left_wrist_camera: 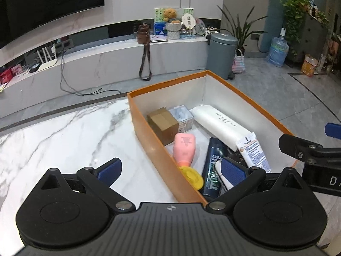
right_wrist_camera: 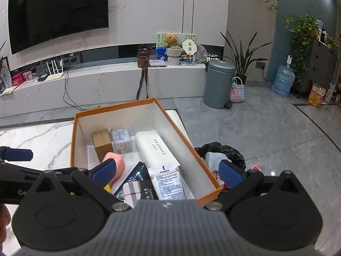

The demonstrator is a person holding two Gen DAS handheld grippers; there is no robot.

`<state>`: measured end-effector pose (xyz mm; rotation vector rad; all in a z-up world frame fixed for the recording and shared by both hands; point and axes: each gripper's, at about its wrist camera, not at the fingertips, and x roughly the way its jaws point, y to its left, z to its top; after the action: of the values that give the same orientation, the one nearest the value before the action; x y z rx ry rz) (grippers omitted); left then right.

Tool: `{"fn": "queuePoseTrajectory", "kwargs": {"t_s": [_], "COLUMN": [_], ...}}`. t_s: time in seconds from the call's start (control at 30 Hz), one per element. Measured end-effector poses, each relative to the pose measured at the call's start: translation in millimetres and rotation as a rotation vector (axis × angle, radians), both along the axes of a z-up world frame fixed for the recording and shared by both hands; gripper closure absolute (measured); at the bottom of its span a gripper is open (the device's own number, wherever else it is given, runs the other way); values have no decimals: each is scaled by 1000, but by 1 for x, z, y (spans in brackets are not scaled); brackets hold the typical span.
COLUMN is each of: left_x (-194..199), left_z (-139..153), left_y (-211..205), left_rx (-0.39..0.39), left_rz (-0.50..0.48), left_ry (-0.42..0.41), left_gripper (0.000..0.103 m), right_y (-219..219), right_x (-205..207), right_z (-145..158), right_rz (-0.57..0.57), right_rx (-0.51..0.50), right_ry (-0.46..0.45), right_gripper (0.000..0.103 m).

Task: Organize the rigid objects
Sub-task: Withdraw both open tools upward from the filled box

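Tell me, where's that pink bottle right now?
The pink bottle lies inside the orange box, against its left wall, between the brown carton and the dark bottle.

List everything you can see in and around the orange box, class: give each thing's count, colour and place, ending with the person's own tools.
box: one, orange, on marble table
carton: one, brown, box's far left
patterned box: one, pale, beside carton
long pack: one, white, along box's right
pink bottle: one, yellow cap, lying in box
dark bottle: one, beside the pink bottle
tube: one, white, near end
bin: one, grey, on floor
bag: one, black, right of box
left tool: open, empty
right tool: open, empty
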<state>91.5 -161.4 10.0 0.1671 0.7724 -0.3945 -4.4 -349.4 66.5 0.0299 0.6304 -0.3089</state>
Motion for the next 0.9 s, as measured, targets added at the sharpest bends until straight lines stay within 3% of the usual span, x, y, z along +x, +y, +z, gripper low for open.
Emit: {"fn": "queuePoseTrajectory", "kwargs": {"t_s": [0.53,0.9], "left_x": [6,5], "left_z": [-5,-6], "left_y": [4,2], "left_rx": [3,-28], "left_rz": [10,-16], "left_ry": [51,70], "left_gripper": [0,0], "right_y": [-8,-9], "right_x": [15,15], "right_z": [-21,-27], "right_rz": [-70,-91], "right_rx": [98,56], "right_ry": [122,166], "right_gripper": [3,3]}}
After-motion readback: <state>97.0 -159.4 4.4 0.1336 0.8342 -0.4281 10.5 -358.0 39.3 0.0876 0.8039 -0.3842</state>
